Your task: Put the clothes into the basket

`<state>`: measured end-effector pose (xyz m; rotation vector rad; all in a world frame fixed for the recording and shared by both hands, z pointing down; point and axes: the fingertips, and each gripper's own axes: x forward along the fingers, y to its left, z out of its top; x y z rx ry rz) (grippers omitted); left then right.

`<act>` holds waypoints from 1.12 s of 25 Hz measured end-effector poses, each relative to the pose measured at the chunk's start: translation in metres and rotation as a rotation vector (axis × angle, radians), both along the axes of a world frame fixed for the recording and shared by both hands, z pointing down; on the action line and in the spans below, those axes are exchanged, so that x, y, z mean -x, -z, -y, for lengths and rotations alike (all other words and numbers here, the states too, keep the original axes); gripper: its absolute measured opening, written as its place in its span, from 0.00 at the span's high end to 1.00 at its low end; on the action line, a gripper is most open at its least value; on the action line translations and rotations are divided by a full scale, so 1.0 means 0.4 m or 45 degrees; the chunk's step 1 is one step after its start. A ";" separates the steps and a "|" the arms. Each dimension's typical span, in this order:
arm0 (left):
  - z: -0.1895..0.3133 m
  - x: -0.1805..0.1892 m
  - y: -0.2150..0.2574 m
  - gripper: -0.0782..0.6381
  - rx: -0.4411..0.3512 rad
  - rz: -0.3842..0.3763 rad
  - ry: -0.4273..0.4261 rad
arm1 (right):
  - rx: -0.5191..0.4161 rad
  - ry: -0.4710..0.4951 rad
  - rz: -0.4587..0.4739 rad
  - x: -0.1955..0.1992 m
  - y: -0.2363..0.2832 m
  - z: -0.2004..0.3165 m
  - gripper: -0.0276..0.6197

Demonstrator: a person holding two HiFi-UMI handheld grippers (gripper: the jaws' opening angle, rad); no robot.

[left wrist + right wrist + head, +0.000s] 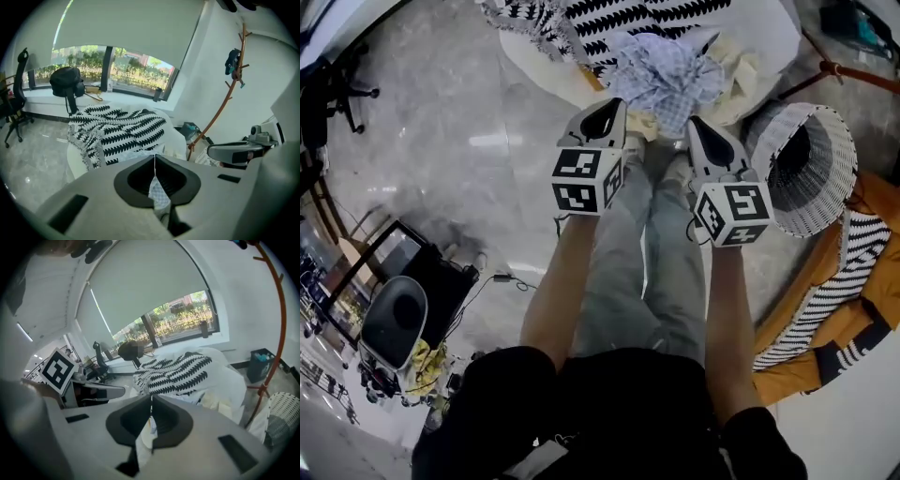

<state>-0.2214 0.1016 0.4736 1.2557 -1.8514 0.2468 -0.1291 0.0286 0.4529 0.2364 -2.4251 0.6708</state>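
Head view | left gripper (617, 105), right gripper (694, 124) clenched (tips together); checked cloth (661, 75) just ahead

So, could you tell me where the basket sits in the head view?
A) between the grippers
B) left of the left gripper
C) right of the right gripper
C: the basket shows just to the right of the right gripper.

clothes: crumpled pale-blue checked cloth (661, 75) heaped on cream cloth (741, 66), straight ahead of me | basket: white woven wicker basket (825, 187) at my right, mouth open, near heap
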 end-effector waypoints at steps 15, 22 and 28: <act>-0.063 0.082 -0.433 0.75 0.092 -0.208 -0.011 | -0.090 0.303 -0.278 0.156 -0.402 -0.069 0.68; -0.060 0.103 -0.594 0.65 0.117 -0.291 0.010 | -0.493 0.490 -0.444 0.214 -0.517 -0.015 0.59; -0.076 0.119 -0.734 0.61 0.125 -0.379 0.118 | -0.771 0.665 -0.519 0.263 -0.595 -0.009 0.52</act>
